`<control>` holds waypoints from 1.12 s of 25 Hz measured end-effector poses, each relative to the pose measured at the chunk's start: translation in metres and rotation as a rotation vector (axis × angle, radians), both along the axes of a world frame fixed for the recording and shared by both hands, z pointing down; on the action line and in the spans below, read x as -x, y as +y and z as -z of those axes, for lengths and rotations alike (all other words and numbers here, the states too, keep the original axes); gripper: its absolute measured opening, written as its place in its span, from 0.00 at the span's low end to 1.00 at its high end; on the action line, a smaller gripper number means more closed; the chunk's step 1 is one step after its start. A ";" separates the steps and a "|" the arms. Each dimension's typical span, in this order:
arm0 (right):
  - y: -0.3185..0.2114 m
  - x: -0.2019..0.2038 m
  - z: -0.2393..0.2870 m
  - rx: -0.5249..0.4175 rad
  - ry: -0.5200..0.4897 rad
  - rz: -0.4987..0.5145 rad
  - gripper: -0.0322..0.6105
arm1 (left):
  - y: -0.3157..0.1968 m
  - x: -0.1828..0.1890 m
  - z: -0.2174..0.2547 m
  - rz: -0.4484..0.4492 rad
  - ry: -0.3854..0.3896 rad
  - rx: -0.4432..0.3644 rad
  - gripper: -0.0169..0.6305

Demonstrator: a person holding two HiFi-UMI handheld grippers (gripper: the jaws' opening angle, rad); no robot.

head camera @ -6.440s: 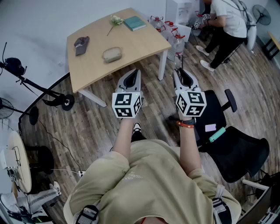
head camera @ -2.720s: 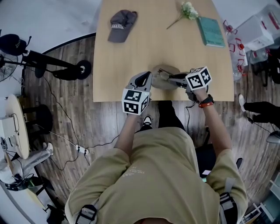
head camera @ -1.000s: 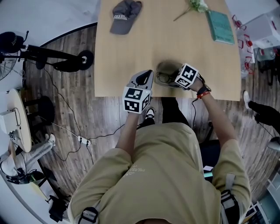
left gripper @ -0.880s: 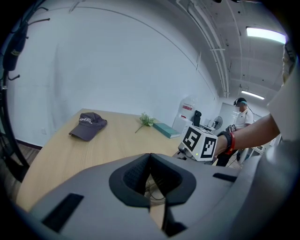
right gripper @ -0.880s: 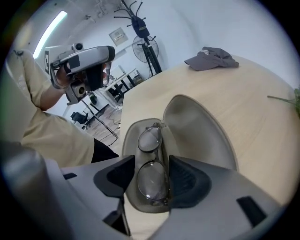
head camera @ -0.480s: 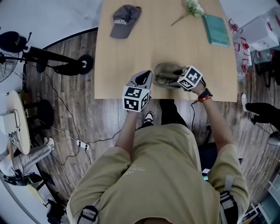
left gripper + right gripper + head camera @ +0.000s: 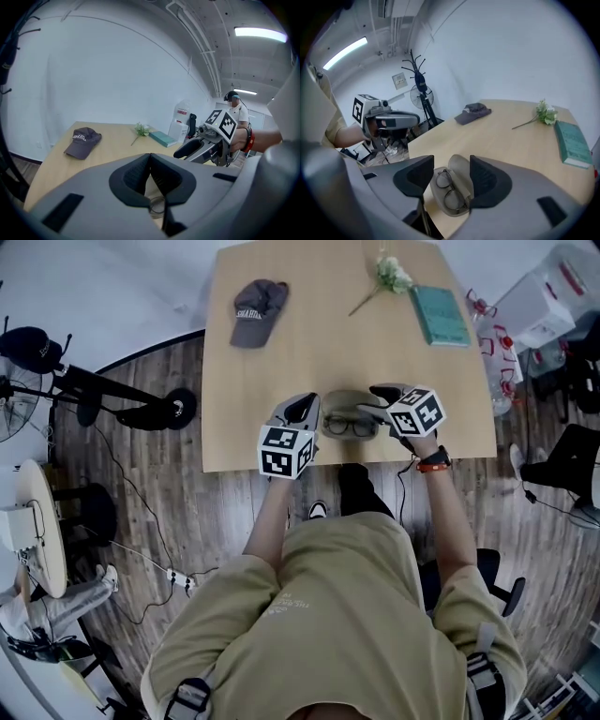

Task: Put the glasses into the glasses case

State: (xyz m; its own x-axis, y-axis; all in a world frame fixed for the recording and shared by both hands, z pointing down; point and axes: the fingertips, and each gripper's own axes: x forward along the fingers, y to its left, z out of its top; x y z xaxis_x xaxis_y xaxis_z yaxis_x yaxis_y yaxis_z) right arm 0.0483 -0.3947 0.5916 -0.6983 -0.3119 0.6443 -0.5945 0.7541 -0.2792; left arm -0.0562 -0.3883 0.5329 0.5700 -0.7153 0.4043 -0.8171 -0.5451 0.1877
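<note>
Both grippers are held out ahead of the torso on bare forearms. The left gripper (image 7: 305, 401) is pointed forward, jaws pressed together and empty. The right gripper (image 7: 367, 399) is angled inward toward it, jaws apart and closing, with nothing gripped between them.

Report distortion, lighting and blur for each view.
Head view: wide-angle distortion slightly bends the table edges; light even, shadows faint. Left gripper view: dark round vignette, ceiling light blown out, left gripper soft up close. Right gripper view: same vignette, glasses fairly sharp.
</note>
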 end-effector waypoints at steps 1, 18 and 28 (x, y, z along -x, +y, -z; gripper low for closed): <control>0.000 0.000 0.011 -0.021 -0.018 -0.024 0.44 | 0.000 -0.001 0.006 -0.004 0.002 -0.012 0.06; 0.025 -0.023 0.131 -0.342 -0.218 -0.435 0.20 | 0.028 -0.015 0.084 -0.044 0.015 -0.180 0.06; 0.043 -0.051 0.179 -0.512 -0.233 -0.588 0.08 | 0.032 -0.003 0.117 0.038 0.011 -0.284 0.06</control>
State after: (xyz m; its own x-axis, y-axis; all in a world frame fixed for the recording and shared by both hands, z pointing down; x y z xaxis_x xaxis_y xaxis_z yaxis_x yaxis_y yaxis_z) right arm 0.0989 -0.3522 0.4130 -0.4268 -0.8860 0.1810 -0.9024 0.4041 -0.1498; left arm -0.0535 -0.3563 0.4160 0.5441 -0.8198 0.1783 -0.8366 -0.5463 0.0411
